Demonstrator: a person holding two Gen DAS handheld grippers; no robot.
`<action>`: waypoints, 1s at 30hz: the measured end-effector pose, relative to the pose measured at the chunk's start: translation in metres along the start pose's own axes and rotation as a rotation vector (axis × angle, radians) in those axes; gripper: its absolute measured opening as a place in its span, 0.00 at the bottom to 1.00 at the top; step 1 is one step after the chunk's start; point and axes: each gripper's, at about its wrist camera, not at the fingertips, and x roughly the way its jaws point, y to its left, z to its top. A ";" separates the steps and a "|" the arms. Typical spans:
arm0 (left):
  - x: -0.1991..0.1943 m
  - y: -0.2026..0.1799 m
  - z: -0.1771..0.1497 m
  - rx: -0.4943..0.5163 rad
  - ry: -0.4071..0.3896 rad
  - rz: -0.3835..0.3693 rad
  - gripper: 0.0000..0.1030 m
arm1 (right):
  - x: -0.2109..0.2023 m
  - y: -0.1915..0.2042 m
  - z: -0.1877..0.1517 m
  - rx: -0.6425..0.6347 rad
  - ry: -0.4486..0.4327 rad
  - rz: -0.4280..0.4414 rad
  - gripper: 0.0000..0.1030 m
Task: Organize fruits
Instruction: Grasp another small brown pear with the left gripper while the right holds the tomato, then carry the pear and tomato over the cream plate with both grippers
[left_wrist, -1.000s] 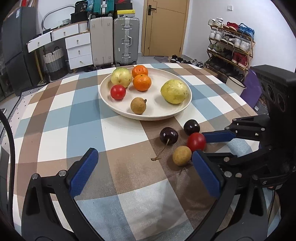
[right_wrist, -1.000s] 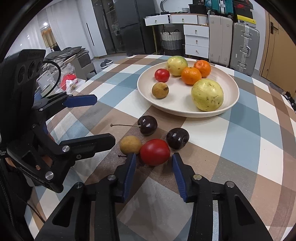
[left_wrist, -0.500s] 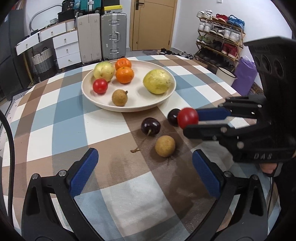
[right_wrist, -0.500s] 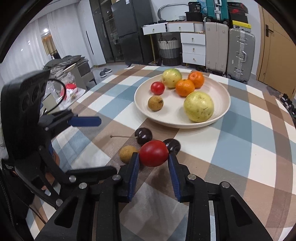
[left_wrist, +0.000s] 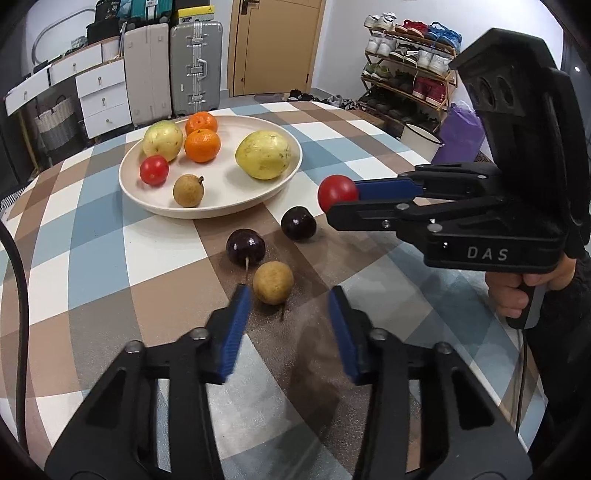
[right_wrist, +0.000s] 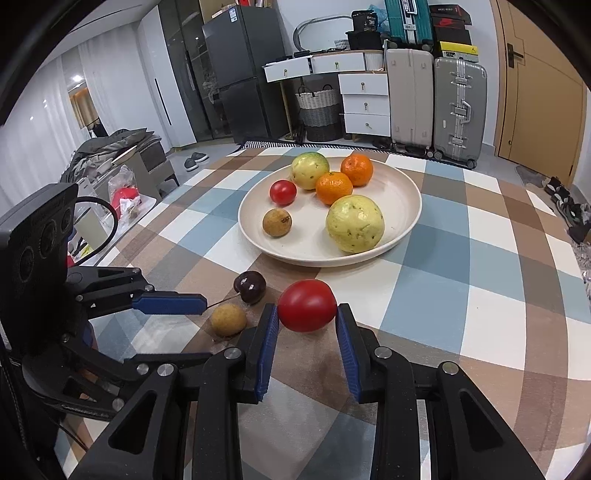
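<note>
— Checkered in blue, brown and white, the tabletop (left_wrist: 92, 258) fills both views, with drawers and suitcases behind. What sits at upper left in the left wrist view?

— The cream plate (left_wrist: 133, 184), holding a small tomato (left_wrist: 154, 170), a longan (left_wrist: 188, 190), two pale green fruits and two oranges.

— And below it, toward the middle?

— Two dark cherries (left_wrist: 245, 246) and a loose longan (left_wrist: 273, 282) lie on the tabletop. The left gripper (left_wrist: 290, 314) has just been closing; its blue pads stand narrow, not pressing anything. The loose longan lies just ahead of its left pad.

— On the right?

— The right gripper (left_wrist: 341, 203), held by a hand (left_wrist: 517, 295), clamps a red tomato (left_wrist: 338, 193) above the tabletop, right of the plate. The right wrist view shows the red tomato squeezed between both pads.
</note>
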 end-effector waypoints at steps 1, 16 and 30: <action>0.000 0.001 0.001 -0.006 -0.004 0.002 0.35 | 0.000 0.000 0.000 0.000 0.000 0.000 0.31; 0.017 0.000 0.005 -0.018 0.009 0.071 0.21 | 0.003 0.000 -0.001 -0.004 0.012 -0.002 0.31; -0.009 0.009 0.010 -0.040 -0.101 0.067 0.21 | 0.007 -0.001 -0.004 -0.001 0.021 -0.002 0.31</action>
